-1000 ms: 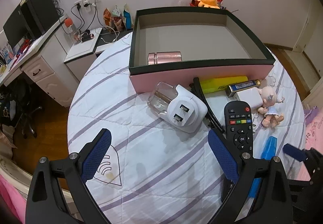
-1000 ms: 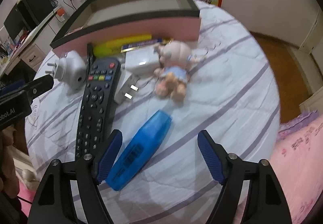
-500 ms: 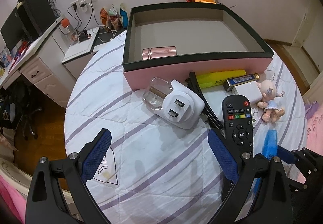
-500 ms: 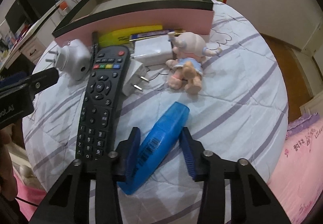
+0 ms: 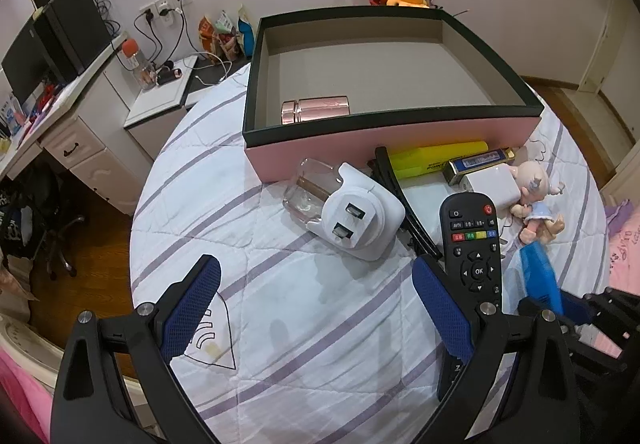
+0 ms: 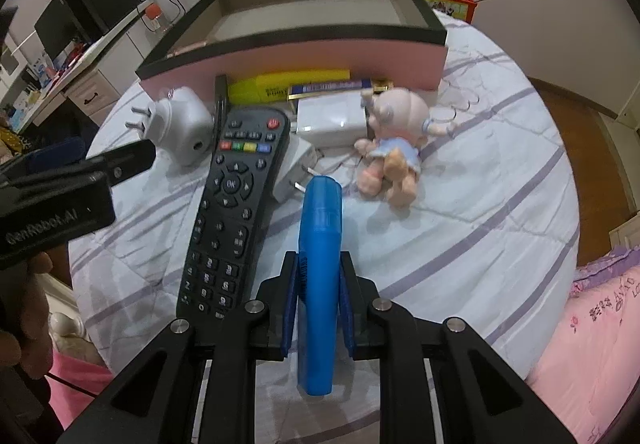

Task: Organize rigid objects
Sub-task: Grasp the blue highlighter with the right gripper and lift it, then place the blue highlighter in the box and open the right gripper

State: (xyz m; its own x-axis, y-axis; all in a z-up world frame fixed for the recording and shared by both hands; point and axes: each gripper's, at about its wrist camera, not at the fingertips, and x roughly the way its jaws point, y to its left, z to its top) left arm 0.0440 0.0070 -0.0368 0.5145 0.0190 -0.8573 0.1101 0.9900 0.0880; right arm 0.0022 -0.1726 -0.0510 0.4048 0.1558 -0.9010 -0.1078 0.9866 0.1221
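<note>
The right claw (image 6: pixel 318 308) is clenched on the blue highlighter (image 6: pixel 320 256), its two pads pressed flat against the barrel's sides near the middle, with the cap end sticking out ahead toward twelve o'clock. In the right wrist view the highlighter sits over the striped counter (image 6: pixel 480 228), just beside the black remote (image 6: pixel 236 200) at its nine o'clock and short of the doll (image 6: pixel 394 152) at one o'clock. The left claw (image 5: pixel 316 308) hangs released and empty over bare cloth, with the white plug adapter (image 5: pixel 360 220) at its twelve o'clock.

The step in hand looks like carrying the highlighter into the pink box (image 6: pixel 300 56), which stands at twelve o'clock beyond the clutter and already holds a rose-gold case (image 5: pixel 316 110). To do this well, the grip should be kept firm and the barrel lifted straight up first, so its tail clears the remote and the small white charger (image 6: pixel 294 168) without dragging either. It then needs to pass above the doll and over the box's dark rim (image 6: pixel 292 32) with room to spare, dropping low inside before release, since a smooth round barrel would likely roll or bounce if dropped from high up.
</note>
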